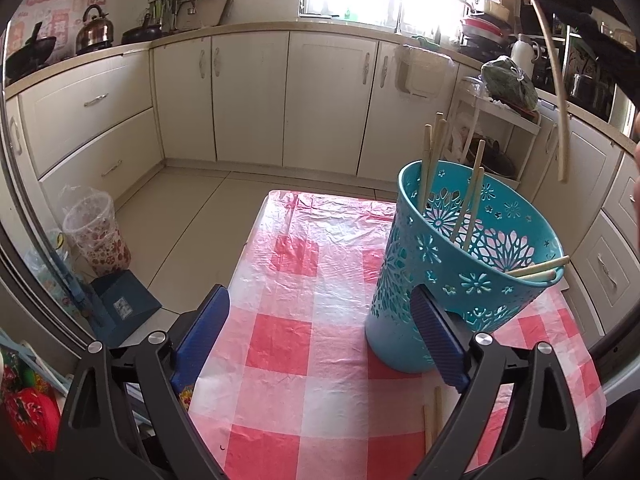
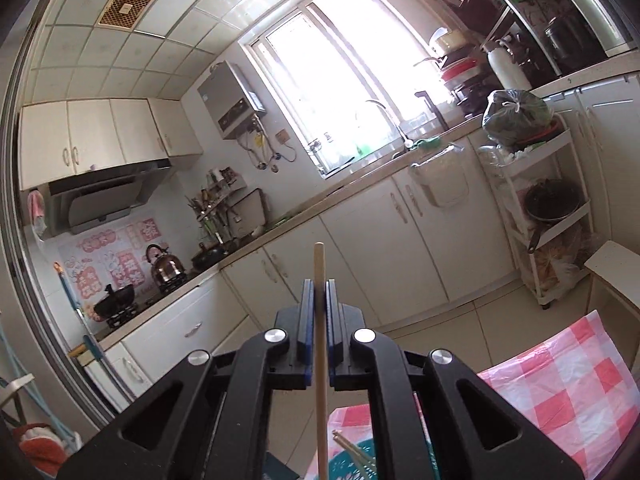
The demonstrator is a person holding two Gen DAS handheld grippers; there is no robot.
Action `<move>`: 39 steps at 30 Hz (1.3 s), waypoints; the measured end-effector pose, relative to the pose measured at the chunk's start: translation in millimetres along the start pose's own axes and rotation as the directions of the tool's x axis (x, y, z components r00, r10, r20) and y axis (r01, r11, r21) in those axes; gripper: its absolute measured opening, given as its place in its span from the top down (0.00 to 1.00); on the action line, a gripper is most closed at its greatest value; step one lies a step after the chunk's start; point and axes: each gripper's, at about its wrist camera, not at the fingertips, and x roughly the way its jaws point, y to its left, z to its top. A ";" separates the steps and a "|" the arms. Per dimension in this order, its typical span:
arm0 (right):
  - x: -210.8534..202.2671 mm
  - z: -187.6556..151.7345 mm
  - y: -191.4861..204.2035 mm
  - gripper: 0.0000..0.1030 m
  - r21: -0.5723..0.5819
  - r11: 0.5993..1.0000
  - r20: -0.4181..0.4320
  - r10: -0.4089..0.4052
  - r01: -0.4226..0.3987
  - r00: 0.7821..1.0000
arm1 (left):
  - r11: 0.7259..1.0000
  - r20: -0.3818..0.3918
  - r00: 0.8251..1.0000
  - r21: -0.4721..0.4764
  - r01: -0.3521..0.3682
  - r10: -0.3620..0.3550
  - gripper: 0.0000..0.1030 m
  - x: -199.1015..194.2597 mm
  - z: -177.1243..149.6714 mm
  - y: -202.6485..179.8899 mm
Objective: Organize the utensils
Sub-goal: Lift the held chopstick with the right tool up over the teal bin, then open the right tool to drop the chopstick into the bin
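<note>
Left wrist view: the left claw stands wide open, its two blue pads far apart with nothing gripped between them. It hovers over a worktop covered in a red-and-white checked plastic cloth. A teal basket with cut-out flower patterns stands upright on the cloth, just beyond and touching or nearly touching the right-hand pad; which of the two cannot be told. Several wooden chopsticks in the basket lean against its wall, their tips poking above the rim, and two more lie across the near rim. Two loose chopsticks lie on the cloth beside the right arm of the claw, partly hidden by it. At the upper right, the right claw is a dark shape cut off by the frame edge, with a single chopstick hanging down from it, well above the basket.

Right wrist view: the right claw is closed tight on that chopstick, which runs straight up between the blue pads, its tip rising past them. The claw is aimed nearly level at the kitchen cabinets and window. Below, only a sliver of the basket shows between the claw's arms, the rest hidden. A corner of the checked worktop appears at lower right.
</note>
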 end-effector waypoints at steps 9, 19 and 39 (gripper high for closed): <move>15.4 -37.7 8.2 0.94 -0.123 0.988 -0.039 -0.097 0.092 0.995 | 1.000 -0.025 1.000 -0.024 0.006 -0.007 0.14 3.4 0.6 5.1; -2.3 -46.9 3.8 0.94 -0.197 0.976 -0.085 -0.109 0.091 0.990 | 0.999 -0.023 1.000 -0.033 0.000 -0.001 0.14 0.9 0.3 8.4; -68.8 -190.0 -57.5 0.79 -0.215 0.968 -0.603 -0.234 0.127 0.763 | 0.999 -0.026 0.999 -0.047 -0.022 0.021 0.14 -10.6 -3.6 19.5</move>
